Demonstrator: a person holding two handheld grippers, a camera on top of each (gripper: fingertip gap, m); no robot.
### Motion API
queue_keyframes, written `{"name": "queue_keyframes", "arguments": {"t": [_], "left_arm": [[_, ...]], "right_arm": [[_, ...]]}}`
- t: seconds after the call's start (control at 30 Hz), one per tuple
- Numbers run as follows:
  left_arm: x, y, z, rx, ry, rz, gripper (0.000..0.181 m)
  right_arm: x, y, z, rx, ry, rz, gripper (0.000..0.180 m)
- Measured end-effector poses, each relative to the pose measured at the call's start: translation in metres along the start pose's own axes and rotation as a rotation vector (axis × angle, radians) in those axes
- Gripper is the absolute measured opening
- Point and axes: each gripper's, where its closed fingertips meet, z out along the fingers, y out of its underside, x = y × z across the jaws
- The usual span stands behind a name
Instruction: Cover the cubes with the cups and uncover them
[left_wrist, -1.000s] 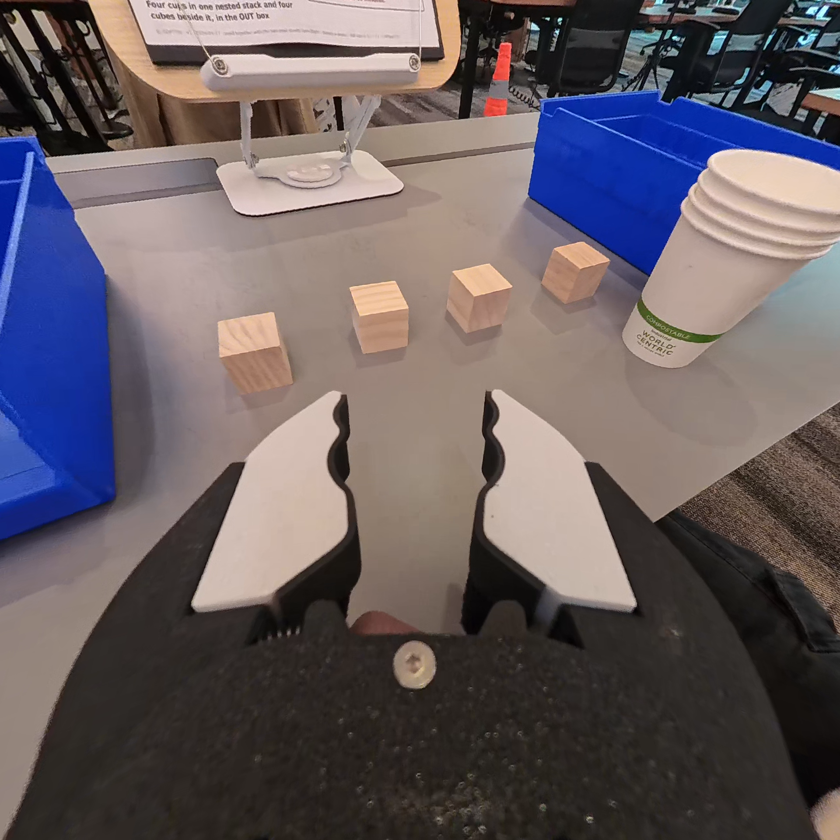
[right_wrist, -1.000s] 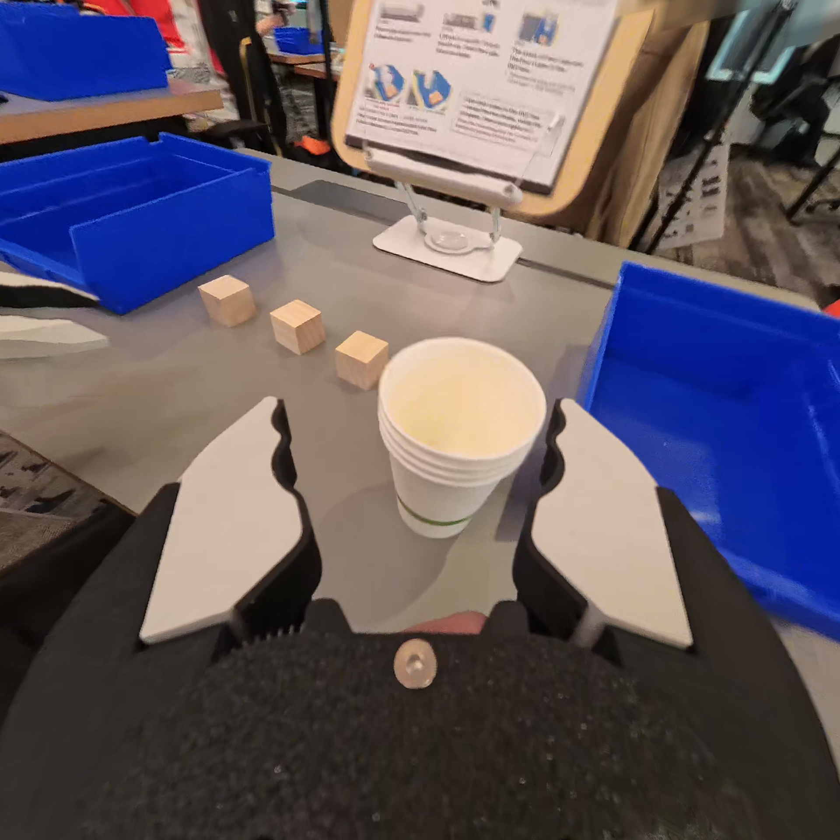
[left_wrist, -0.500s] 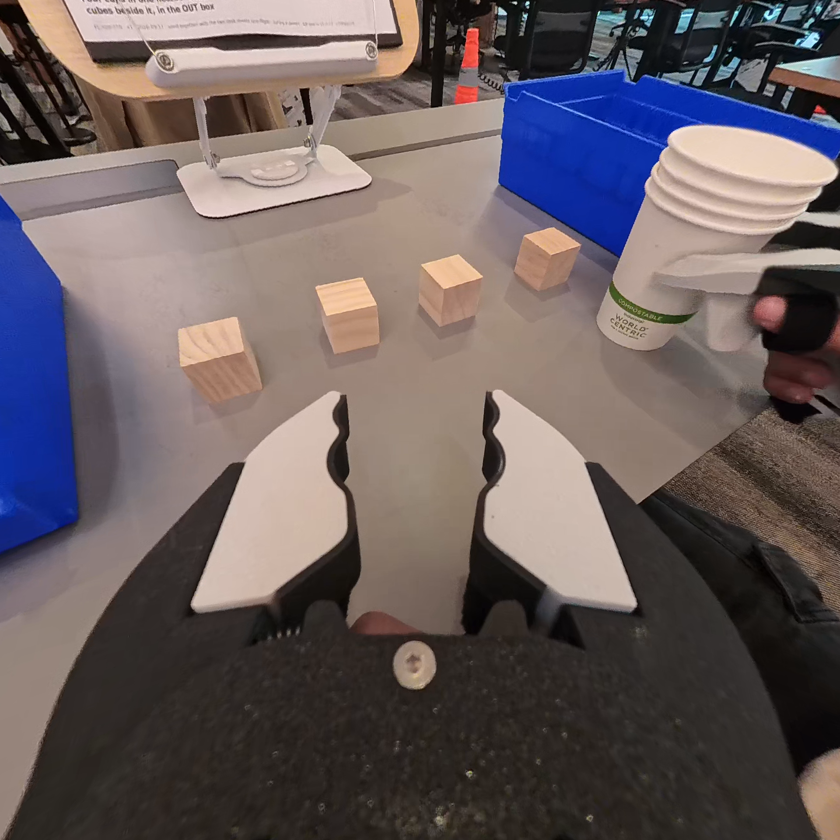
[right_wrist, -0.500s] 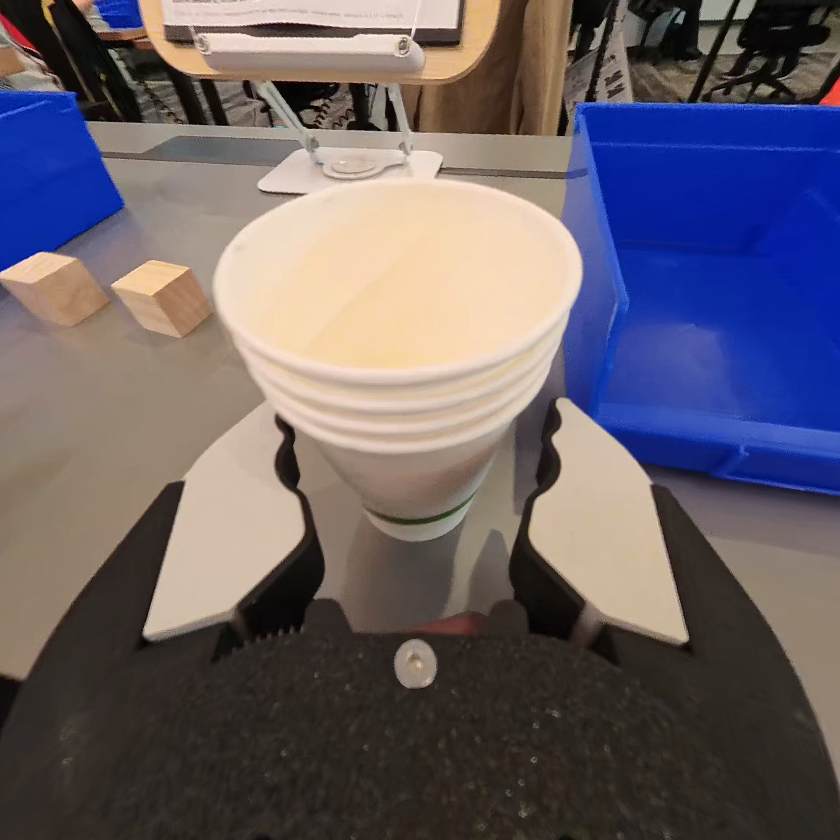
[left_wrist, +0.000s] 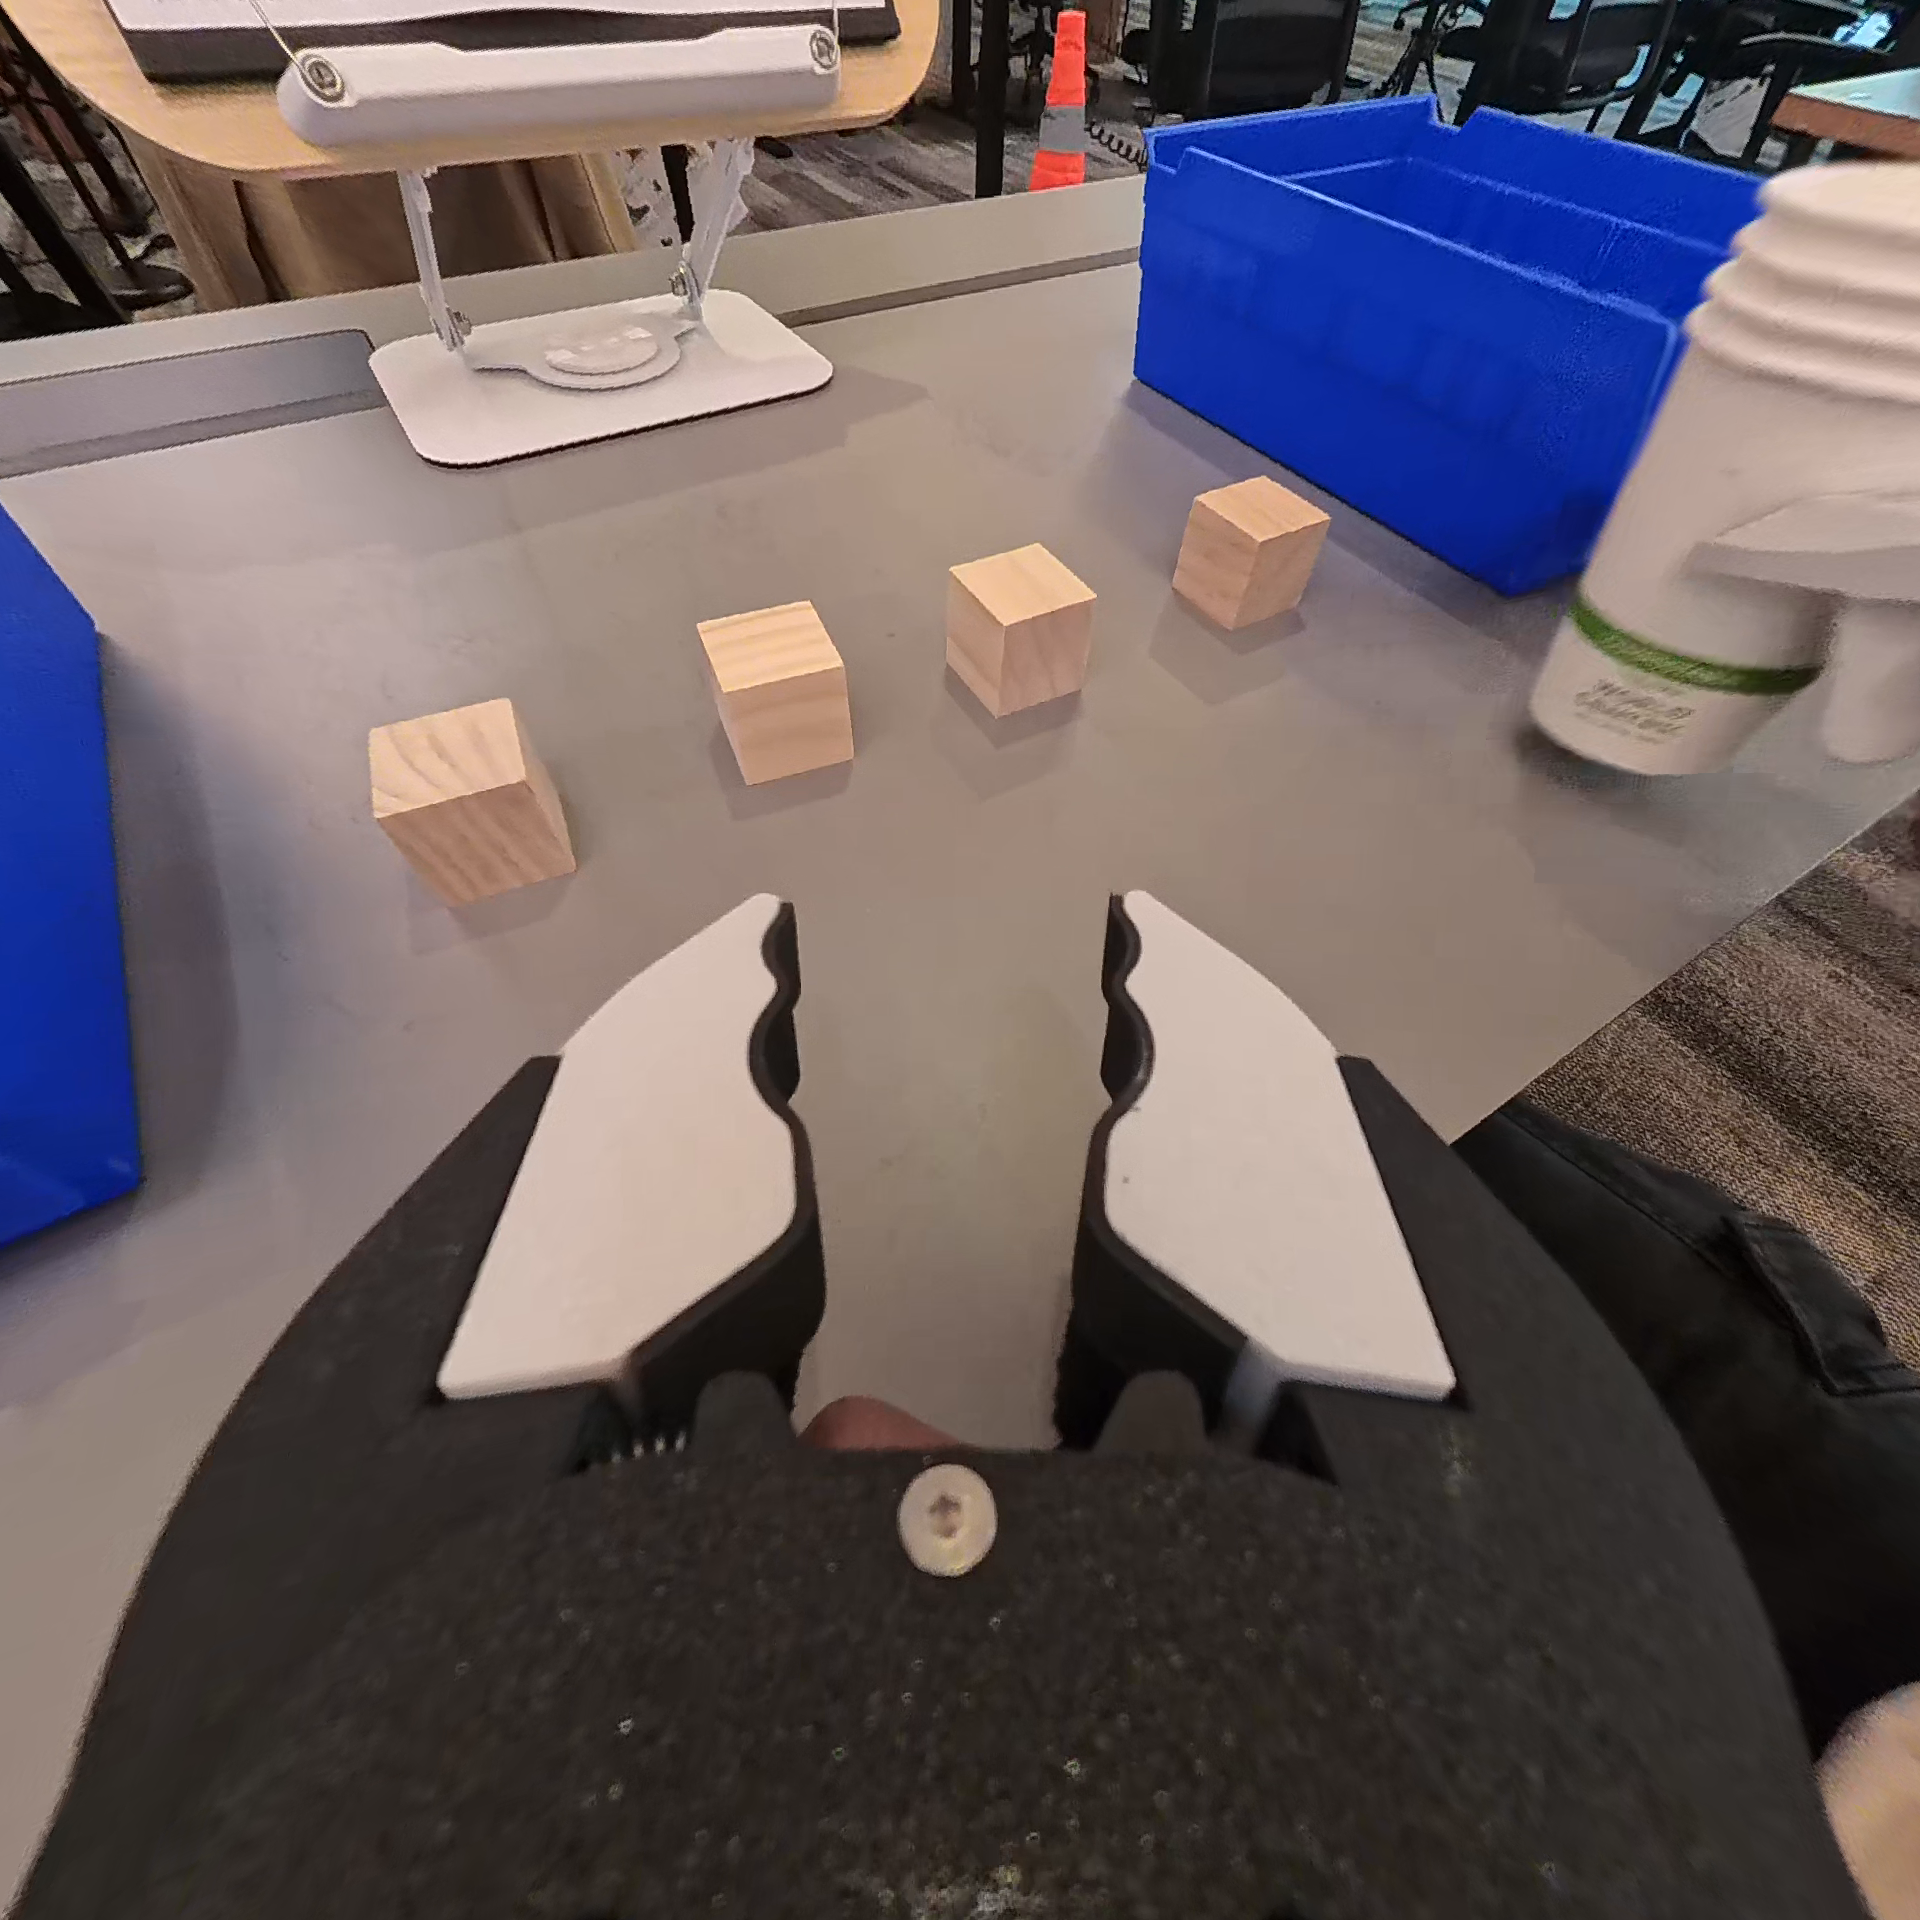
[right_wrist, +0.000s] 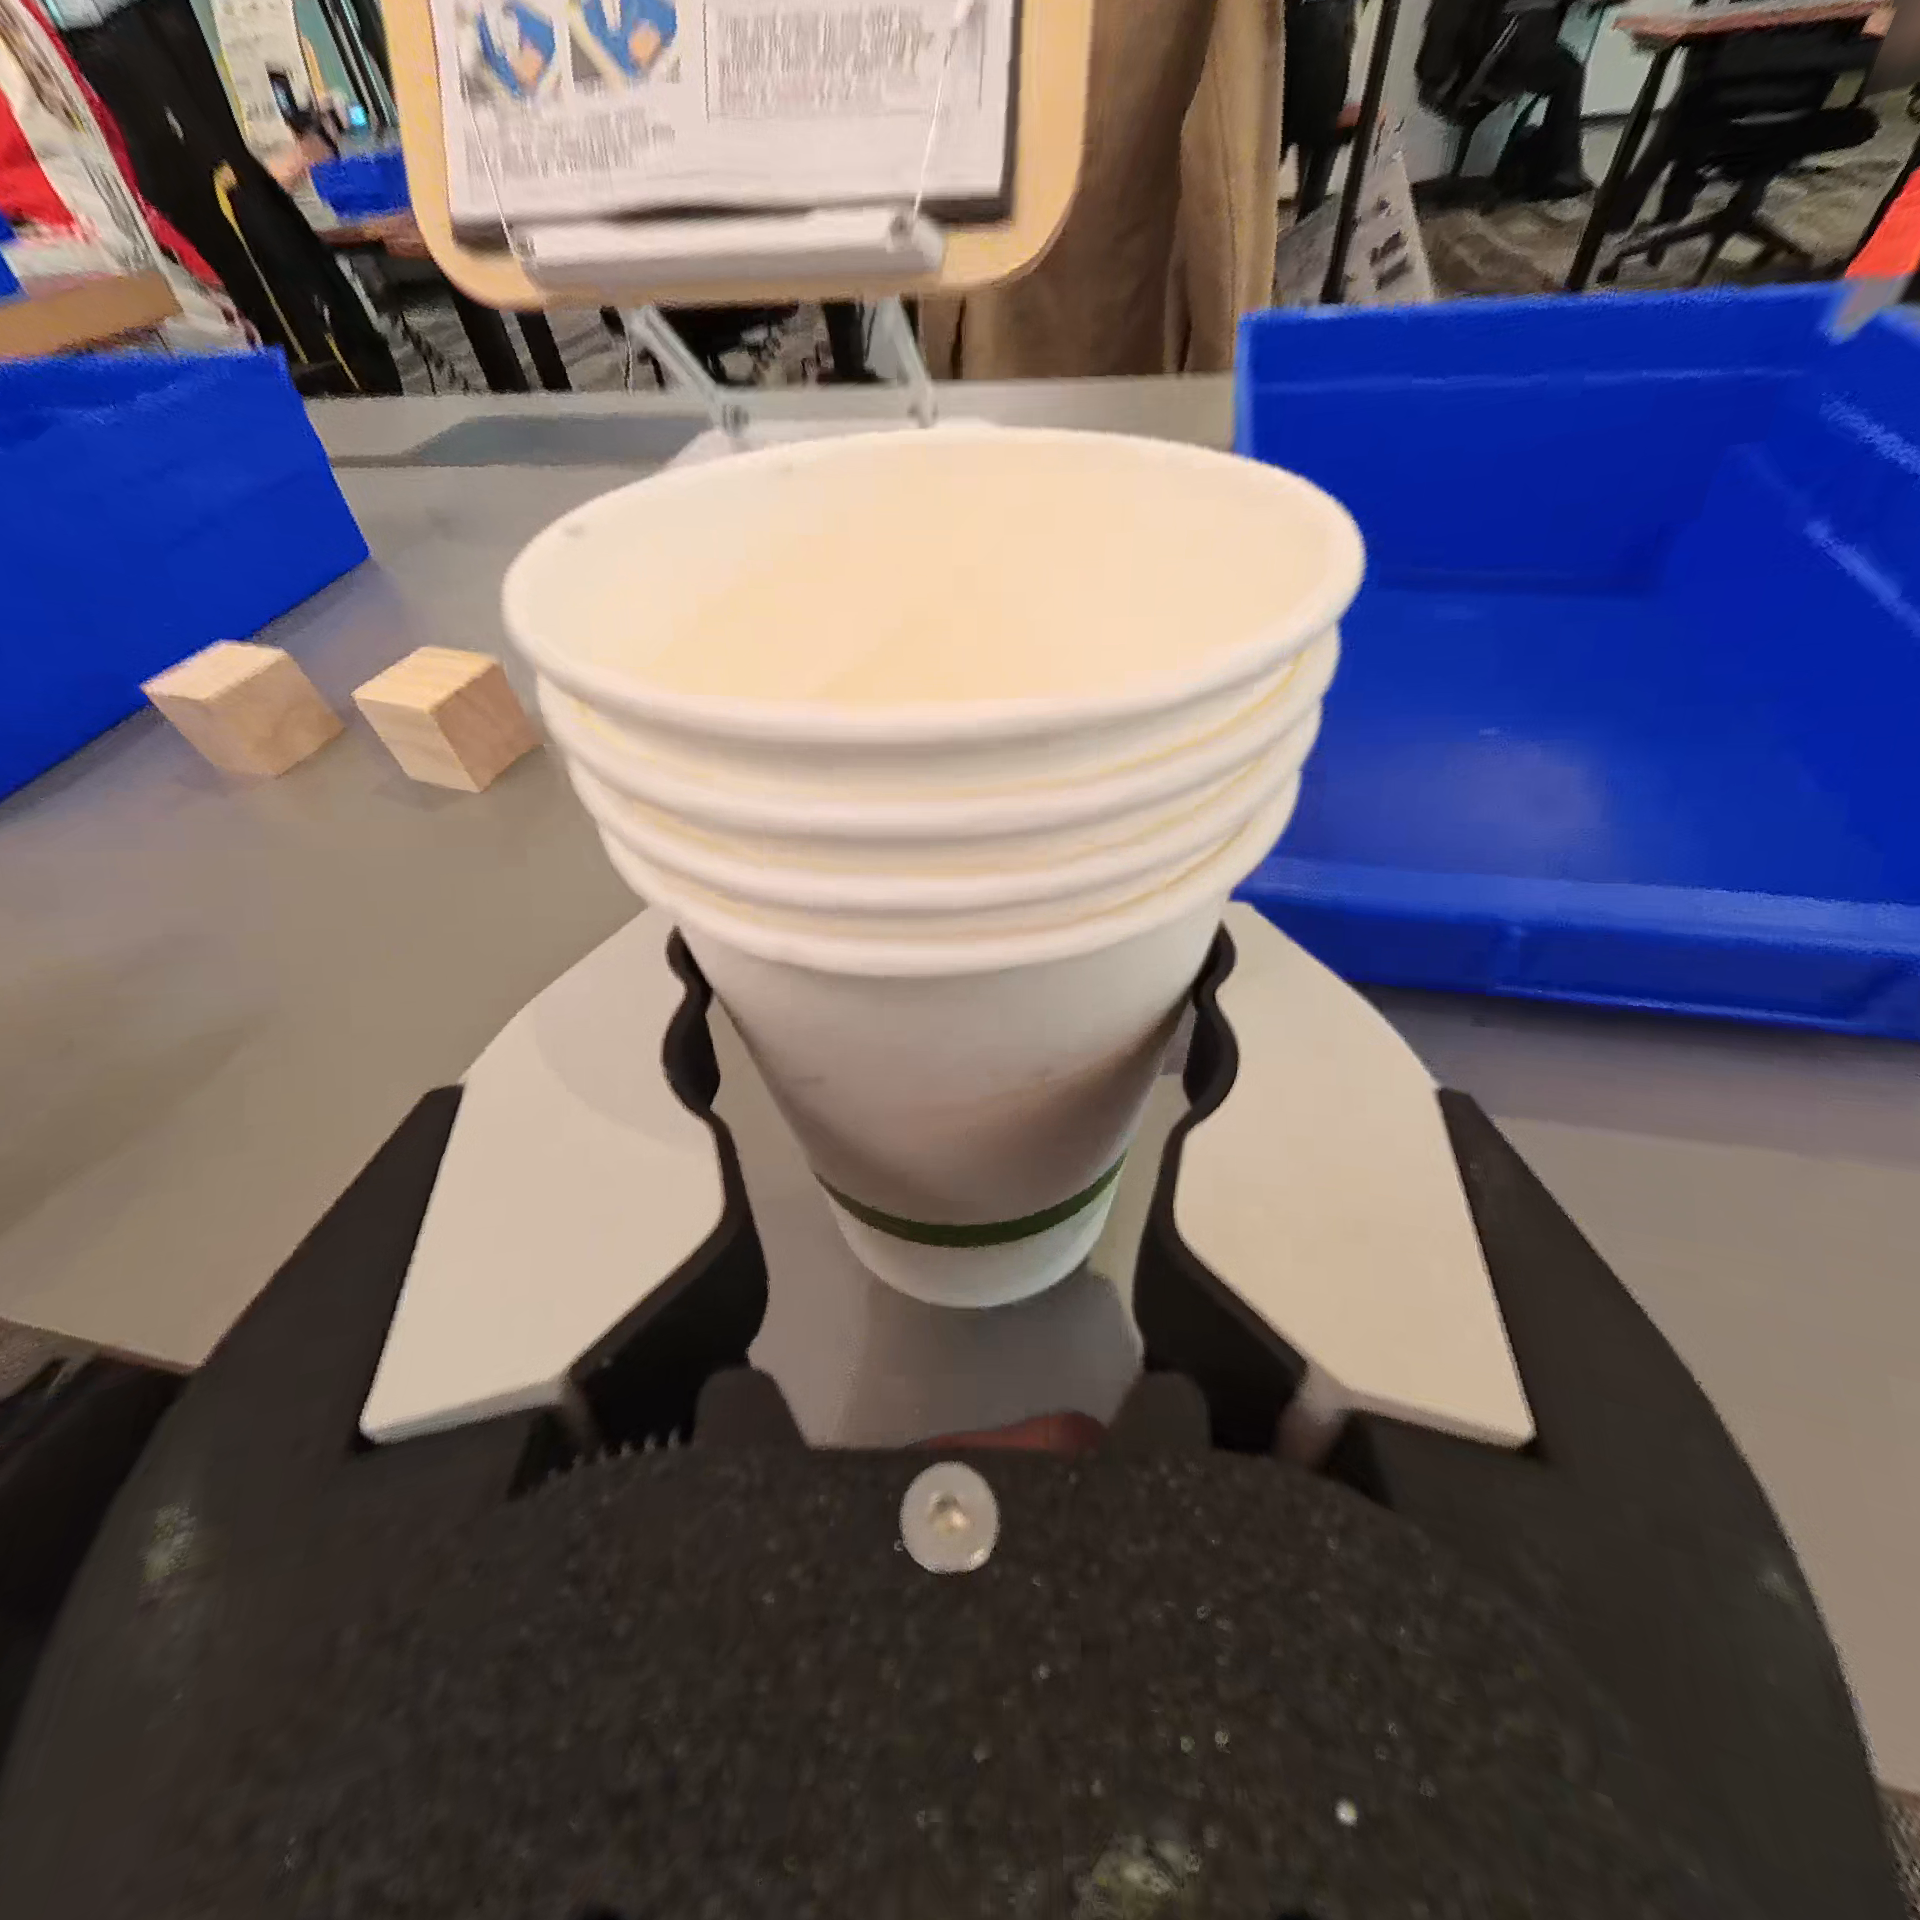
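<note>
1. The right gripper (right_wrist: 948, 997) clamps the stack of paper cups (right_wrist: 940, 831) near the table's (left_wrist: 935, 416) right edge, beside a blue bin (right_wrist: 1621, 727).
2. The left gripper (left_wrist: 948, 935) hangs open, empty, over the near edge.
3. Four wooden cubes (left_wrist: 774, 691) sit uncovered in a row mid-table.

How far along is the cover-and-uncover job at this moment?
Barely begun. Done: nothing; all four cubes sit bare in a row on the grey table. In hand: the right tool has closed on the nested cup stack, upright, its base at the tabletop. The left tool is open and holds nothing. Left: separate the cups, cover each cube, then uncover them.
</note>
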Motion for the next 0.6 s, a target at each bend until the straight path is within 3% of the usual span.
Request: {"name": "queue_keyframes", "arguments": {"t": [0.13, 0.27, 0.37, 0.6], "left_arm": [[0.003, 0.003, 0.002, -0.009, 0.01, 0.008, 0.056], [0.006, 0.0, 0.003, -0.006, 0.02, 0.01, 0.056], [0.006, -0.004, 0.004, 0.002, 0.017, 0.018, 0.056], [0.007, -0.007, 0.003, 0.009, 0.019, 0.022, 0.056]], "right_arm": [[0.041, -0.041, -0.028, 0.075, 0.066, -0.034, 0.089], [0.097, -0.097, -0.016, 0.105, 0.132, -0.073, 0.09], [0.134, -0.12, 0.027, 0.088, 0.149, -0.071, 0.089], [0.174, -0.115, 0.152, -0.049, 0.079, 0.008, 0.089]]}}
